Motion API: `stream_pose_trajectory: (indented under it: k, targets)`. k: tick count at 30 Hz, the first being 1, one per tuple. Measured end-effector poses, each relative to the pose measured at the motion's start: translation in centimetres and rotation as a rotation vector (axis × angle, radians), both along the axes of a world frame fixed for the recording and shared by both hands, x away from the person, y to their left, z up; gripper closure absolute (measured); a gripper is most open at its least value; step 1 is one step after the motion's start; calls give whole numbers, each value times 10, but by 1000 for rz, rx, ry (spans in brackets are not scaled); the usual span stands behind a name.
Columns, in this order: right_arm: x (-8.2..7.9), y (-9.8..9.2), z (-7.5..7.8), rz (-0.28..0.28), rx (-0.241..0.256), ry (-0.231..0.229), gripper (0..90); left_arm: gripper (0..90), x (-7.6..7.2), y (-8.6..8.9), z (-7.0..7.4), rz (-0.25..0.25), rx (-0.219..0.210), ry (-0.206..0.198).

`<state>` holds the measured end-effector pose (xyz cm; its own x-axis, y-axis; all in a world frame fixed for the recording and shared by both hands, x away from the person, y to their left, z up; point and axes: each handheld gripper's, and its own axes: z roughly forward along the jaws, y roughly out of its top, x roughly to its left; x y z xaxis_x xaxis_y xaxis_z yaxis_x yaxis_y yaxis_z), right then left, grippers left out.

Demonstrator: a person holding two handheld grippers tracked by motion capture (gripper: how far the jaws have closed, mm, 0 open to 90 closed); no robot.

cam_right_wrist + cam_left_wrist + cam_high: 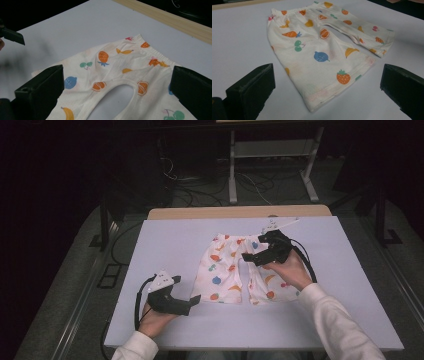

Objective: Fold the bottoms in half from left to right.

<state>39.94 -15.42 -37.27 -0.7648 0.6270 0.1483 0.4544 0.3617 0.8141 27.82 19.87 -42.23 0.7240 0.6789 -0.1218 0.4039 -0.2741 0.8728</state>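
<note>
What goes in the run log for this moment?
white fruit-print fabric shorts: flat on white table | left tongs: open, beside | right tongs: open, above

White board (165,240) lies bare on every side of the fruit-print shorts (225,270). Left gripper (192,301), jaws wide, has open board ahead (shorts' hem near). Right gripper (248,257) hovers over the shorts.
</note>
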Motion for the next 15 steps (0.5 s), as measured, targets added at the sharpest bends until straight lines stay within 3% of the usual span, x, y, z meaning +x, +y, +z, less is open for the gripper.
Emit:
stream_pose_trajectory:
  k: [15]
  targets:
    - [23, 18, -1, -1, -20, 15, 0, 0, 0, 0, 0, 2, -2, 2]
